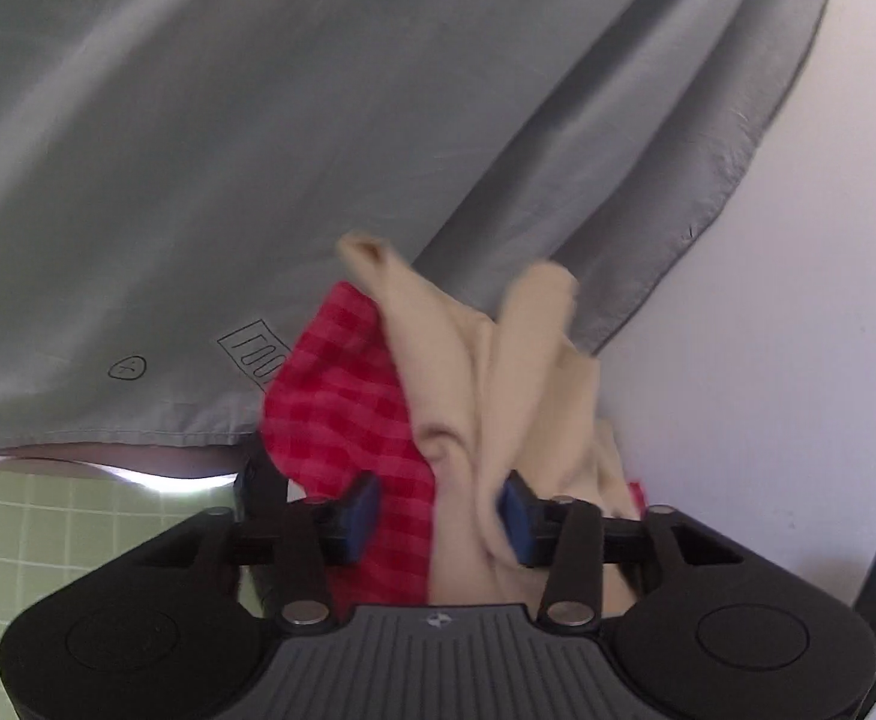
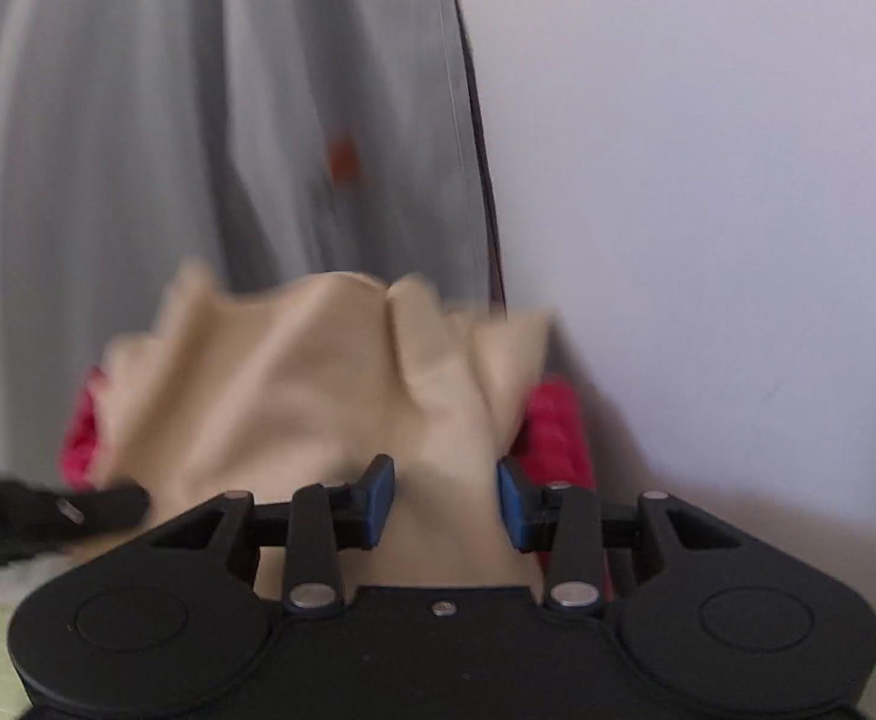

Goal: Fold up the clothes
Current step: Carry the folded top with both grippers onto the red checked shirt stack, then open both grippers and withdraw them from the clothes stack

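The biggest thing in front of you is the grey woven sheet (image 1: 246, 138), which fills most of the left wrist view and hangs in long folds down to a hemmed lower edge; a small printed care label shows near that hem. In the right wrist view the same grey cloth takes up the left half, blurred. Beside it on the right stands the plain white wall (image 1: 768, 330). At the lower left corner of the left view you can see a pale green gridded mat (image 1: 48, 546).

Next comes the garment you are folding: a soft beige garment with a red-and-pink checked lining (image 1: 486, 372). It rises bunched straight out of both tools, beige side to the right and checked side to the left in the left view, and beige in the middle with red at either edge in the right view.

Your left gripper (image 1: 438, 510) has its blue pads apart, with the cloth lying between them; the right pad touches the beige fold, and I cannot tell whether they pinch it. Your right gripper (image 2: 445, 501) also stands part open, the beige cloth running between its pads; whether it is pressed I cannot tell through the blur.
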Motion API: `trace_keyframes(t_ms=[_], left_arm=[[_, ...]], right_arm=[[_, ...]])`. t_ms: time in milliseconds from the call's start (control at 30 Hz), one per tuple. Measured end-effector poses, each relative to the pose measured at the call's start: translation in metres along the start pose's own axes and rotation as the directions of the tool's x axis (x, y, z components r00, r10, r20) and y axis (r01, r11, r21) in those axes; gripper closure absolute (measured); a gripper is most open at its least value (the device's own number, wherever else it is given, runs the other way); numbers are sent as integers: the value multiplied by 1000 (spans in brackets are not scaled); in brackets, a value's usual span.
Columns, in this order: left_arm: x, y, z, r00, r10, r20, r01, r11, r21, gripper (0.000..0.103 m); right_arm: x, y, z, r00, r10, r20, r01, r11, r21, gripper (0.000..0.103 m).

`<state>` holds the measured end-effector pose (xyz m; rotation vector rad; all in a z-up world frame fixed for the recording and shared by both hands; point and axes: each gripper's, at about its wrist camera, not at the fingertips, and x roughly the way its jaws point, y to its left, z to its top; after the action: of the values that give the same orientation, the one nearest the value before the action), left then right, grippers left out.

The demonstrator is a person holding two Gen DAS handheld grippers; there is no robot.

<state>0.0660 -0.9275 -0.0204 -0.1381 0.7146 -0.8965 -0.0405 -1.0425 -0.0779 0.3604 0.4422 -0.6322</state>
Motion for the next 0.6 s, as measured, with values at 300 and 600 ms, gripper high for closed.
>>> trace_keyframes(t_ms=[300, 600], left_arm=[[-16, 6, -1, 999, 42, 26, -42, 999, -2, 22], [-125, -21, -26, 991, 84, 107, -94, 991, 95, 0]], right_arm=[[-22, -4, 2, 998, 4, 61, 3, 993, -119, 42], [-139, 4, -5, 987, 15, 161, 8, 991, -137, 3]])
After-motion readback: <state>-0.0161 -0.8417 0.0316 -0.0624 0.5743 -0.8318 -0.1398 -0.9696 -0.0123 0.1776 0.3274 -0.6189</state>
